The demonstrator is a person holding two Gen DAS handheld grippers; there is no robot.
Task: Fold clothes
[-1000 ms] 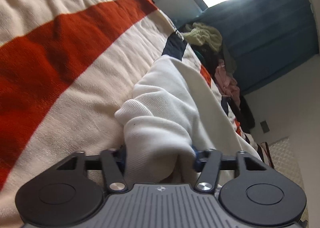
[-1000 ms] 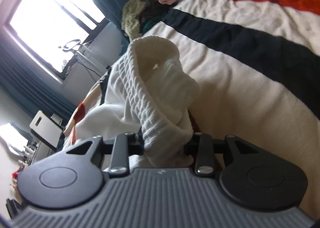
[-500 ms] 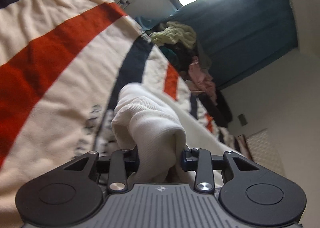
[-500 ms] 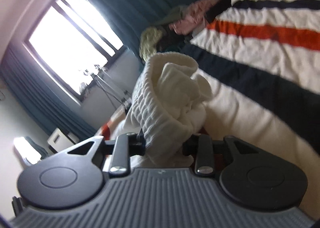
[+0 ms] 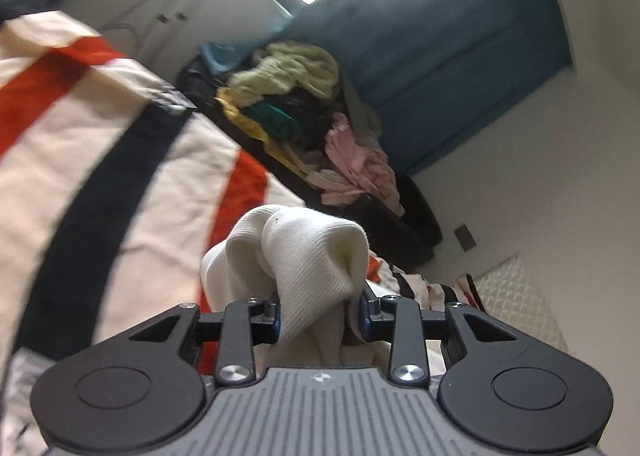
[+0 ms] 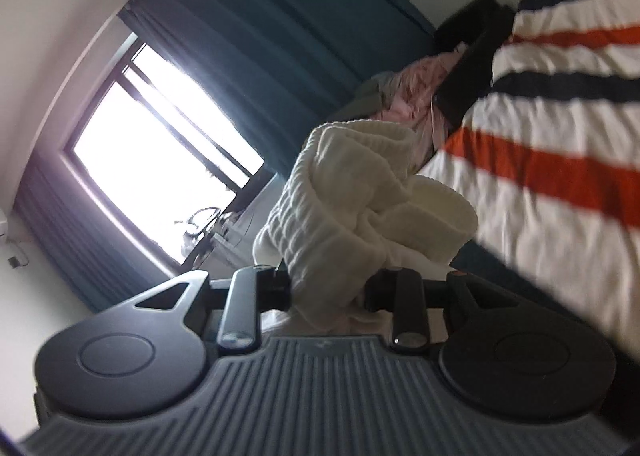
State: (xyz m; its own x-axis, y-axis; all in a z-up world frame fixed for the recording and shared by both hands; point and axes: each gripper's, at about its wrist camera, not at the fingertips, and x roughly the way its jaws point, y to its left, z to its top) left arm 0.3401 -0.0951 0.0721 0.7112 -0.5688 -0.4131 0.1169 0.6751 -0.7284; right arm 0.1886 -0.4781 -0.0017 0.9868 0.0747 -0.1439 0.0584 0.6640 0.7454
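Observation:
A white knitted garment (image 5: 304, 256) is bunched between the blue-padded fingers of my left gripper (image 5: 320, 320), which is shut on it and holds it above the striped bedspread (image 5: 100, 143). In the right wrist view a thicker ribbed fold of the same white garment (image 6: 360, 207) sticks up from my right gripper (image 6: 332, 292), also shut on it. The cloth hides both sets of fingertips. The rest of the garment hangs below the grippers, out of sight.
A heap of unfolded clothes (image 5: 304, 111), yellow-green, pink and dark, lies at the bed's far end by a teal curtain (image 5: 440, 67). It shows as pink and black (image 6: 436, 95) in the right view, near a bright window (image 6: 156, 151). A wall socket (image 5: 465, 236) sits on the white wall.
Both grippers have risen with the white garment, lifting it off the bedspread. The views have tilted up toward the curtain, window and clothes heap.

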